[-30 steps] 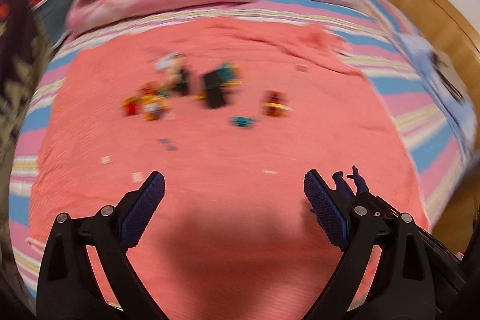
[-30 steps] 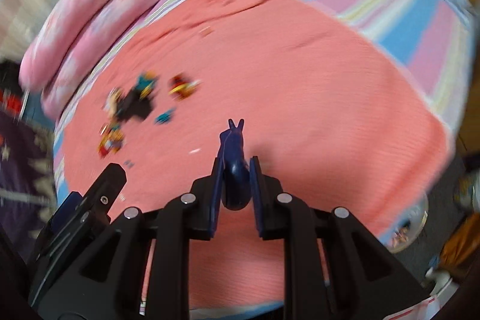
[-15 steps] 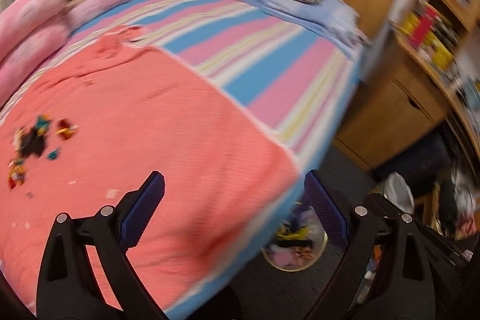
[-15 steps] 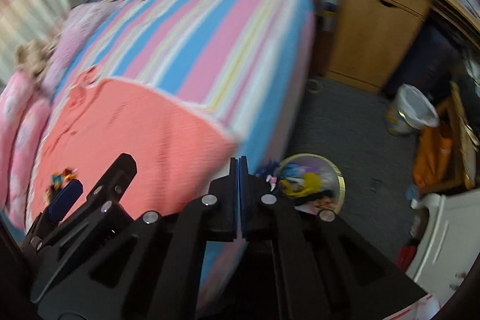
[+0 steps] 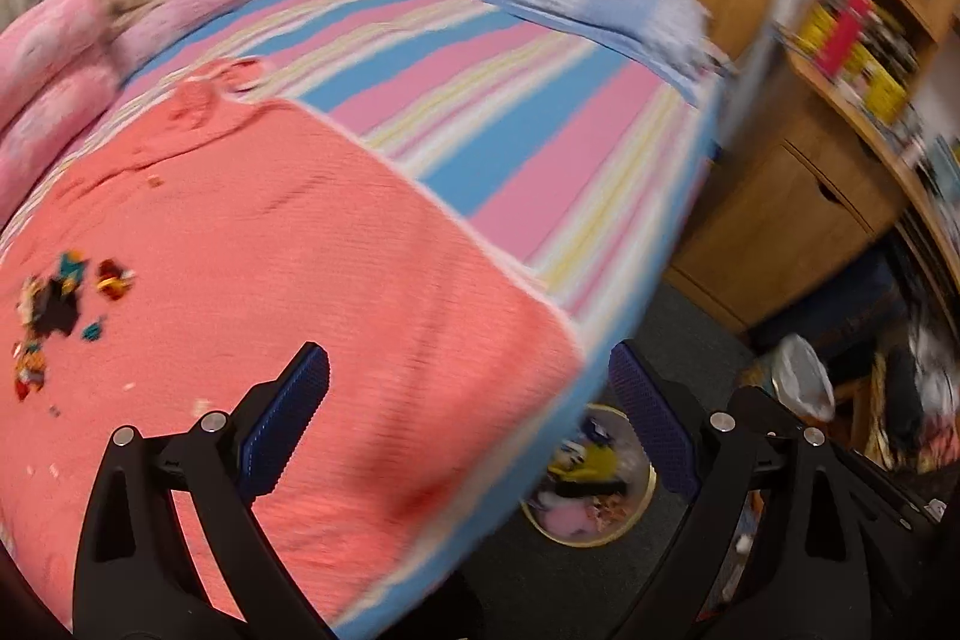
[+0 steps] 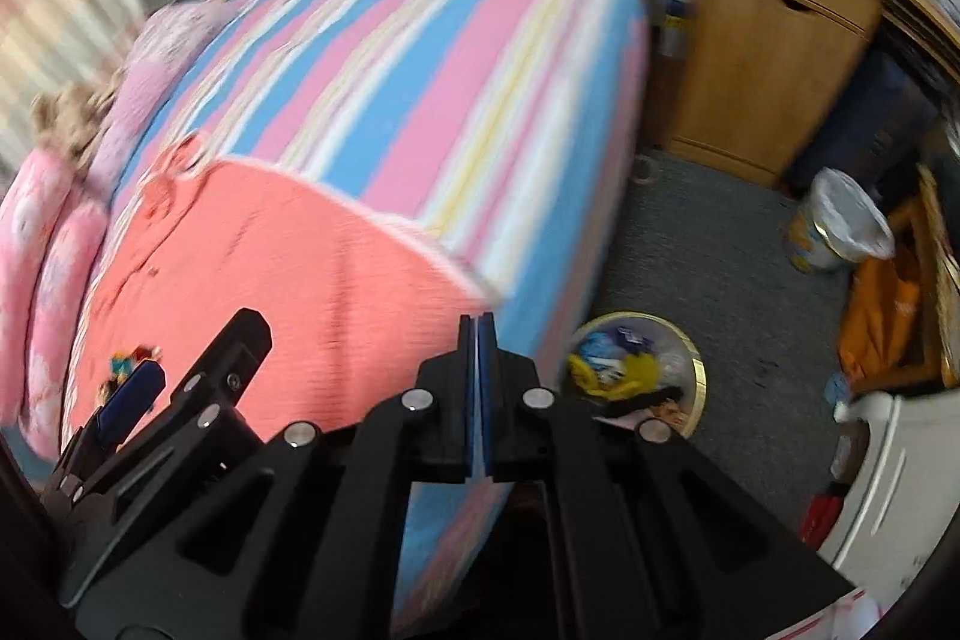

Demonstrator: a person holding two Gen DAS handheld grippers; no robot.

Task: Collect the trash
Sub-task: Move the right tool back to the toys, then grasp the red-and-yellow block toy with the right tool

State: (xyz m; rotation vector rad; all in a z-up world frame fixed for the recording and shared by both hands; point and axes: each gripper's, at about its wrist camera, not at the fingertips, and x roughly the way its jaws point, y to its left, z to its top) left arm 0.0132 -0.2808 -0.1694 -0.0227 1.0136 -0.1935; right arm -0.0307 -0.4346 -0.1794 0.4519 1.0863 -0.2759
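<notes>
The remaining trash, a small cluster of coloured scraps (image 5: 57,301), lies on the coral blanket (image 5: 270,232) toward the pillow side of the bed (image 5: 492,112), well apart from both grippers. In the left wrist view the cluster sits far to the left of and beyond the left gripper (image 5: 468,400); in the right wrist view the same scraps (image 6: 129,361) show only as a small patch at the far left, partly hidden behind the left gripper's body. The left gripper stands wide apart and holds nothing; its fingers straddle the corner of the bed. The right gripper (image 6: 477,340) has its pads pressed flat together, with nothing visible between them. The round bin (image 6: 696,370), gold-rimmed and already filled with mixed litter, stands on the grey floor just beside the bed corner, near and to the right of the right gripper's tips. Judged from this layout, the left gripper is the nearer one to the scraps, and either must swing back leftward over the blanket to reach them. The cluster is too blurred to give a long axis.
</notes>
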